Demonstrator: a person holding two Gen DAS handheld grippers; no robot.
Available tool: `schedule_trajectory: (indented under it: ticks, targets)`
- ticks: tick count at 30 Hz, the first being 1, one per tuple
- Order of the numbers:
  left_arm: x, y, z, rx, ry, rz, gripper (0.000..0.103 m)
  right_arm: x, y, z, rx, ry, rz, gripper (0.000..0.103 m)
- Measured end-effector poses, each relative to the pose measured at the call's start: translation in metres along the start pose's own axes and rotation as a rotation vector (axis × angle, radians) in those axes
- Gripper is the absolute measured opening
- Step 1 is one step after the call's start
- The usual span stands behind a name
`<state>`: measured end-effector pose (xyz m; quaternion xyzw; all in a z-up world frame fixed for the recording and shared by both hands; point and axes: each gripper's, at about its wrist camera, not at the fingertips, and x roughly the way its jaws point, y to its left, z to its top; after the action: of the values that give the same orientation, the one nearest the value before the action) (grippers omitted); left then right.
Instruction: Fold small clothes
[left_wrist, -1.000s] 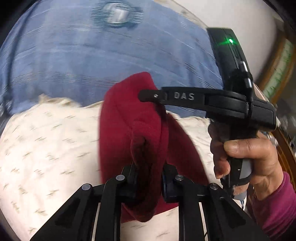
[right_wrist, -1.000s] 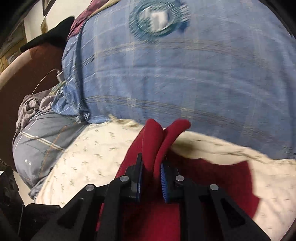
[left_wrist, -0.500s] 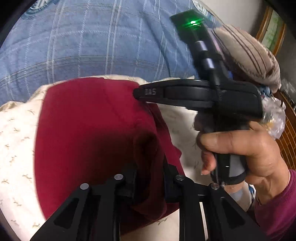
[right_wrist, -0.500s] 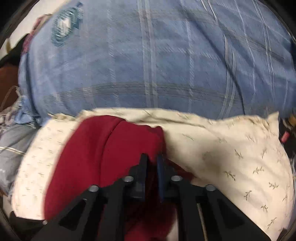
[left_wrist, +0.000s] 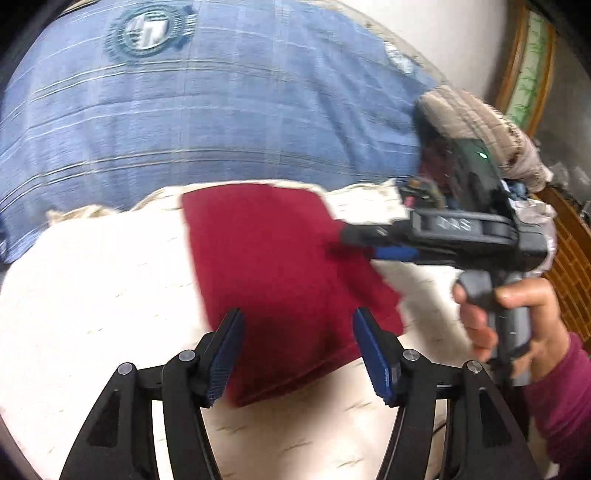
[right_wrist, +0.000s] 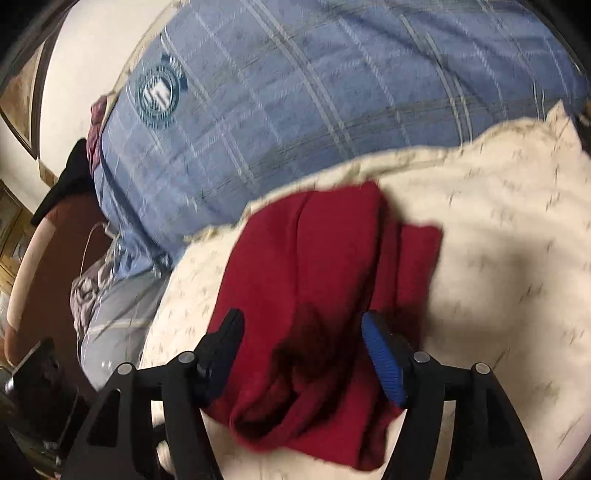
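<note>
Left wrist view: left gripper (left_wrist: 297, 349) seen with jaws apart and opening, blue pads (left_wrist: 227, 356) clear of the cloth, nothing pinched. Red garment (left_wrist: 280, 269) found lying folded and flat on a cream patterned pillow (left_wrist: 92, 295), its near edge reaching in between the spread fingers but free of both pads. Beyond it, a blue plaid cover (left_wrist: 207, 122) bearing a round emblem (left_wrist: 147, 29). Shown only here: right gripper (left_wrist: 373, 243) from the side, held in the person's hand (left_wrist: 517, 325) with a magenta sleeve (left_wrist: 565, 398) at the wrist, its fingertips over the far right edge of the garment; jaws apart, one blue pad visible, blurred by motion. Also only here: a quilted brownish bundle (left_wrist: 480, 122) at upper right and a wooden lattice (left_wrist: 572, 266) at the right margin. Right wrist view: right gripper (right_wrist: 299, 354) confirmed released and opening, fingers spread to either side of the red garment (right_wrist: 314, 280), no grip on it. Same garment noted here as bunched and rumpled at the near end, with a second layer stepping out at right. Same cream pillow (right_wrist: 498, 258) and plaid cover (right_wrist: 314, 92). Shown only here: grey-and-patterned bedding (right_wrist: 110, 306) at left, a dark item (right_wrist: 62, 184) above it. Left gripper not visible in this view.
</note>
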<state>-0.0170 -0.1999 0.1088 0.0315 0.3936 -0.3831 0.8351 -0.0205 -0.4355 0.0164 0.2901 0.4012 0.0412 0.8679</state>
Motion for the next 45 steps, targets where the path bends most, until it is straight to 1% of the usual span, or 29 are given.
schedule_trajectory:
  ticks: [2,3,4,6,7,8,10,13,14,16,18,21,23,24,26,27,28,29,30,33,35,37,38,40,43,45]
  targets:
    - [-0.019,-0.008,-0.017,-0.027,0.032,0.026,0.06,0.013,-0.002,-0.003,0.02,0.018,-0.03,0.069]
    - [-0.019,-0.006,-0.02,-0.042,0.043,0.034,0.06,0.019,-0.004,-0.004,0.034,0.018,-0.029,0.069]
    - [-0.02,-0.006,-0.023,-0.051,0.044,0.039,0.06,0.022,-0.002,-0.006,0.027,0.016,-0.027,0.066]
    - [-0.02,-0.009,-0.021,-0.052,0.047,0.058,0.06,0.023,0.008,-0.01,-0.036,-0.004,-0.064,0.04]
    - [-0.019,-0.012,-0.019,-0.046,0.05,0.069,0.06,0.021,0.012,-0.012,-0.061,-0.017,-0.085,0.02]
    - [-0.015,-0.013,-0.016,-0.044,0.051,0.077,0.06,0.016,0.016,-0.015,-0.084,-0.049,-0.106,0.019]
    - [-0.01,-0.013,-0.011,-0.041,0.05,0.095,0.06,0.0,0.024,-0.022,-0.135,-0.102,-0.123,0.017]
    - [-0.002,-0.012,-0.006,-0.046,0.045,0.112,0.06,-0.017,0.027,-0.034,-0.169,-0.144,-0.153,0.017]
    - [-0.002,-0.013,-0.006,-0.053,0.044,0.118,0.06,-0.017,0.023,-0.037,-0.169,-0.138,-0.171,0.017]
    - [0.013,-0.004,-0.006,-0.063,0.049,0.123,0.06,-0.007,0.01,-0.041,-0.142,-0.107,-0.191,0.017]
    - [0.019,-0.003,-0.006,-0.068,0.062,0.132,0.06,0.001,-0.001,-0.045,-0.113,-0.094,-0.174,0.018]
    - [0.021,-0.005,-0.004,-0.057,0.065,0.146,0.06,-0.012,-0.005,-0.046,-0.063,-0.122,-0.136,0.027]
    - [0.021,-0.005,-0.003,-0.055,0.066,0.157,0.06,-0.027,-0.003,-0.045,-0.057,-0.157,-0.143,0.036]
    - [0.022,-0.005,-0.002,-0.055,0.065,0.166,0.06,-0.039,0.0,-0.044,-0.068,-0.194,-0.167,0.037]
    - [0.022,-0.005,0.0,-0.053,0.059,0.177,0.06,-0.053,0.007,-0.043,-0.087,-0.251,-0.177,0.038]
    - [0.023,-0.006,0.002,-0.051,0.055,0.186,0.06,-0.06,0.013,-0.042,-0.101,-0.278,-0.154,0.038]
    - [0.024,-0.006,0.003,-0.047,0.052,0.193,0.06,-0.061,0.017,-0.04,-0.114,-0.282,-0.136,0.038]
    - [0.026,-0.008,0.005,-0.041,0.045,0.205,0.06,-0.059,0.022,-0.039,-0.133,-0.277,-0.121,0.037]
    - [0.027,-0.01,0.008,-0.034,0.038,0.215,0.061,-0.053,0.029,-0.037,-0.158,-0.264,-0.126,0.037]
    - [0.038,-0.012,0.013,-0.017,0.027,0.228,0.062,-0.03,0.036,-0.035,-0.215,-0.224,-0.166,0.036]
    - [0.049,-0.013,0.013,-0.013,0.04,0.243,0.063,-0.013,0.033,-0.034,-0.233,-0.193,-0.221,0.031]
    - [0.061,-0.014,0.012,-0.001,0.06,0.249,0.065,0.004,0.023,-0.031,-0.233,-0.164,-0.337,0.031]
    - [0.065,-0.014,0.011,0.004,0.067,0.246,0.066,0.008,0.016,-0.031,-0.224,-0.155,-0.353,0.031]
    - [0.071,-0.014,0.009,0.001,0.065,0.227,0.074,0.015,0.002,-0.034,-0.19,-0.152,-0.329,0.031]
    - [0.078,-0.01,0.009,-0.025,0.082,0.189,0.076,0.011,0.001,-0.037,-0.199,-0.167,-0.324,0.031]
    - [0.075,-0.002,0.012,-0.05,0.095,0.159,0.075,0.003,0.002,-0.039,-0.196,-0.177,-0.293,0.035]
